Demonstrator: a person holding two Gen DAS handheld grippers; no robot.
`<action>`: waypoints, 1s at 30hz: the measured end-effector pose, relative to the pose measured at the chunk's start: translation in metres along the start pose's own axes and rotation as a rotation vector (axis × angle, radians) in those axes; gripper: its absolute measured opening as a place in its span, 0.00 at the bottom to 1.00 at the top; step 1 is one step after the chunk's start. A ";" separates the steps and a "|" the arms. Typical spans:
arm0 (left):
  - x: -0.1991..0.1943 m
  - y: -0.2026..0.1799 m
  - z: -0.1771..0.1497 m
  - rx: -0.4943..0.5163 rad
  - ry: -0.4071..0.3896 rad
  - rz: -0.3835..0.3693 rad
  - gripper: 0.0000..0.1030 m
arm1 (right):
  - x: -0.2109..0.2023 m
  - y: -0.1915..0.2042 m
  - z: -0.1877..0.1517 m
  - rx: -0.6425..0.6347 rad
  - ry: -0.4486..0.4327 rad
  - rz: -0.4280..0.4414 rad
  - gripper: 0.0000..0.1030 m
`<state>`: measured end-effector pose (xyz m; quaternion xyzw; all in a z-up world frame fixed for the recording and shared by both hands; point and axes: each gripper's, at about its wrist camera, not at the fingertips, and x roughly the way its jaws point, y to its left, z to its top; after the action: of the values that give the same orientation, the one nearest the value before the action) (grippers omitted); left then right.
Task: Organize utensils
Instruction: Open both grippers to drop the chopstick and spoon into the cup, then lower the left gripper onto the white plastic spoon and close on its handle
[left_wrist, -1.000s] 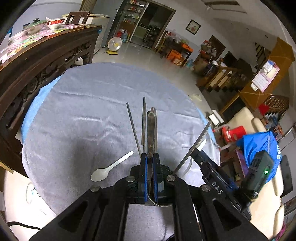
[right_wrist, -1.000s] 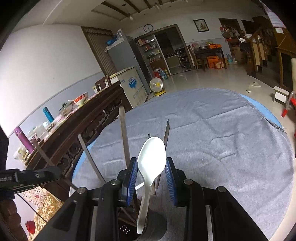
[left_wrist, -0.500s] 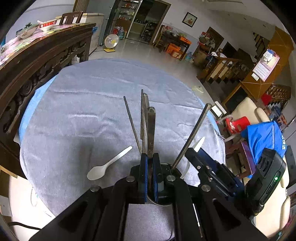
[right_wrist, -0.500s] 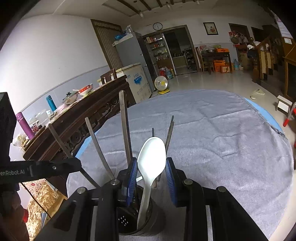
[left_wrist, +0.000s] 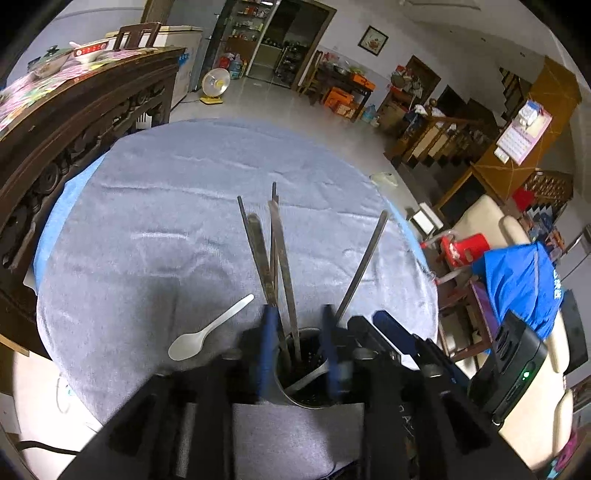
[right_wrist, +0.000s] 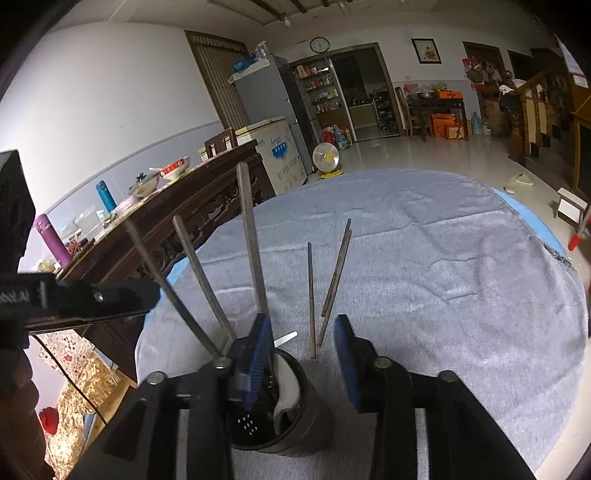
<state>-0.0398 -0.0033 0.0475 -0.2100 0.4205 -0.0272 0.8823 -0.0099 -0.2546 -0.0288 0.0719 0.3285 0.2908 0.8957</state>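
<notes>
Both hand-held grippers parked just over the dark perforated utensil holder (right_wrist: 280, 417) near the edge of the round worktop (left_wrist: 155, 221) under its grey cloth. Left hand-held gripper (left_wrist: 297, 350): jaws just been opening, blue pads now standing apart on either side of the metal handles, nothing pressed between them, so evidently let go of the flat steel utensil handles (left_wrist: 275, 258) now leaning upright in the holder. Right hand-held gripper (right_wrist: 303, 362): jaws likewise just been opening, pads clear of everything, with the white plastic spoon (right_wrist: 284, 384) dropped bowl-down inside the holder below the left pad. Handles fanned outward because resting against the rim, which keeps the tops easy to reach. Thin metal chopsticks (right_wrist: 325, 291) also standing in the holder between the right pads, untouched. One small white spoon (left_wrist: 207, 332) lying flat on the cloth just left of the holder, apparently the last piece outside it and the likely next pickup. Release step looks finished; task near its end.
</notes>
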 end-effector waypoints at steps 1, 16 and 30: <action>-0.004 0.000 0.001 -0.006 -0.012 -0.005 0.43 | -0.004 -0.001 0.001 0.005 -0.013 0.000 0.56; -0.066 0.070 0.013 -0.254 -0.177 -0.004 0.68 | -0.026 -0.054 0.015 0.173 -0.072 -0.025 0.61; 0.083 0.112 -0.009 -0.262 0.311 0.067 0.66 | 0.002 -0.084 -0.007 0.262 0.048 -0.036 0.61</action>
<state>-0.0077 0.0773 -0.0621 -0.3022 0.5582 0.0253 0.7723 0.0270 -0.3227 -0.0620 0.1752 0.3863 0.2311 0.8756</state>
